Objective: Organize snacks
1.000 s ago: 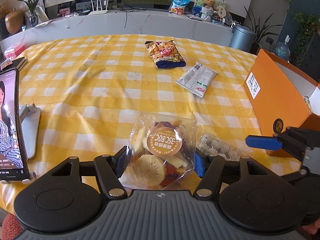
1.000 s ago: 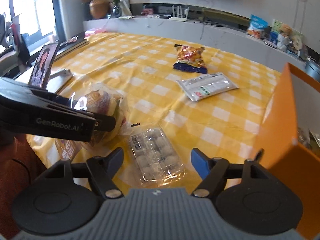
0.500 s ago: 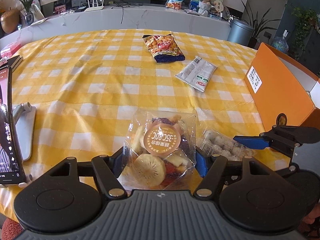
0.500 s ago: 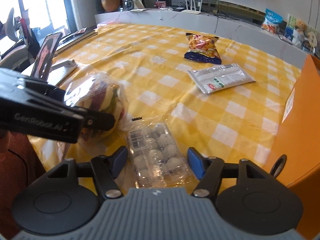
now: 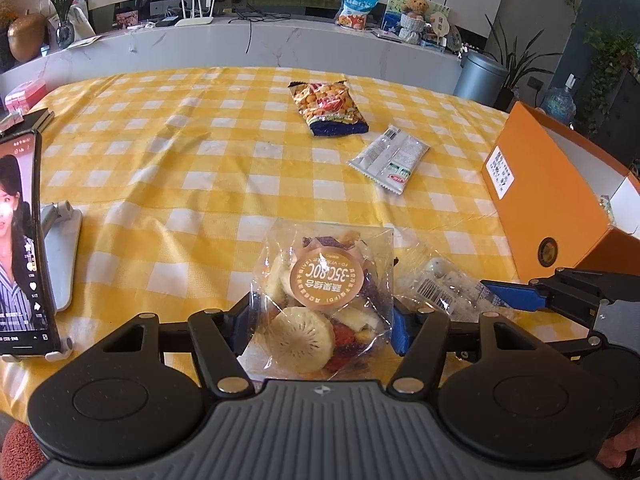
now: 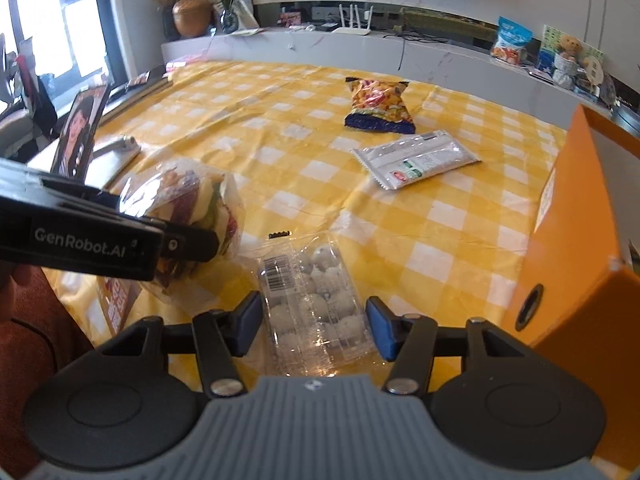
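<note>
Left gripper (image 5: 322,322): jaws pinch the clear dried-fruit bag (image 5: 326,300) at lower centre of the left wrist view; they have just closed a little.
Bag label: round orange sticker reading "35C 80C" upside down, plus Chinese characters too small to read.
Right gripper (image 6: 314,320): jaws have just been closing around the clear egg tray (image 6: 312,302), lower centre of its view; a sliver of gap seems to remain at each pad, and actual contact is hard to tell.
Tray label: a barcode sticker; digits unreadable.
Left gripper casing: "GenRobot.AI" in white, left edge of the right wrist view.
Far snacks: a colourful chip bag (image 5: 328,106) and a white packet (image 5: 390,158) with a red logo, print illegible, on the yellow checked tablecloth (image 5: 180,168).
Orange box (image 5: 548,208): right edge, cut off; white label unreadable.
Phone (image 5: 20,240): left edge, partly cropped.
</note>
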### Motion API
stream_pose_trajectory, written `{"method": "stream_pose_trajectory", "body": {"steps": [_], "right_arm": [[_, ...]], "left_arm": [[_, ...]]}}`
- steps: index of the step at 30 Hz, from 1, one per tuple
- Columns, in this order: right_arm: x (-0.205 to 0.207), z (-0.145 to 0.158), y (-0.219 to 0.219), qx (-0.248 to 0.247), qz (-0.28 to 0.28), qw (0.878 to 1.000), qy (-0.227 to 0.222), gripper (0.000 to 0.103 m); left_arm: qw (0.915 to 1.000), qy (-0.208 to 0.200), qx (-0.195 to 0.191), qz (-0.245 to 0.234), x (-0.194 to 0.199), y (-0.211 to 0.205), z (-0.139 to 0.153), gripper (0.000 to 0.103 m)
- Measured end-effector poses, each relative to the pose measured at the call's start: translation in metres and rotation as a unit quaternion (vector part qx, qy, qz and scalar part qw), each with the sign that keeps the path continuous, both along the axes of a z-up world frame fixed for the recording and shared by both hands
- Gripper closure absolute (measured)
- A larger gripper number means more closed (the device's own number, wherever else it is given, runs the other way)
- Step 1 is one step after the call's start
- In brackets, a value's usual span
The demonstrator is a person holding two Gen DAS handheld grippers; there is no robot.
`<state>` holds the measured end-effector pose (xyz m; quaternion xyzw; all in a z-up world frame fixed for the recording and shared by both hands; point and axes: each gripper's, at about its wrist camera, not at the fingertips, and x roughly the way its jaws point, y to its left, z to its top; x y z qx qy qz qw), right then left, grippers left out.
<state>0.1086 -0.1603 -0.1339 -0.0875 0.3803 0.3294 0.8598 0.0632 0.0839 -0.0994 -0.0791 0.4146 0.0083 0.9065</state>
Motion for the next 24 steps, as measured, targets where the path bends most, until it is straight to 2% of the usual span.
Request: {"method": "stream_pose_trajectory", "body": {"steps": [6, 11, 16, 19, 24], "right_arm": [[-0.012, 0.032, -0.018, 0.030, -0.026, 0.999, -0.032, 0.048], [-0.018, 0.069, -0.051, 0.072, -0.069, 0.993, -0.064, 0.048], [-0.017, 0.094, -0.100, 0.099, -0.146, 0.980, -0.087, 0.048], [-0.011, 0.102, -0.131, 0.100, -0.196, 0.971, -0.091, 0.048], [0.004, 0.104, -0.181, 0.078, -0.276, 0.954, -0.081, 0.047]], "left_arm": [[0.9993, -0.037, 0.002, -0.002, -0.008, -0.009, 0.029, 0.030], [0.9968, -0.075, -0.014, -0.023, -0.004, -0.024, 0.060, 0.031], [0.9912, -0.112, -0.013, -0.069, 0.011, -0.059, 0.087, 0.031], [0.9849, -0.132, -0.016, -0.111, 0.025, -0.087, 0.099, 0.031], [0.9744, -0.134, -0.056, -0.172, 0.061, -0.130, 0.107, 0.031]]}}
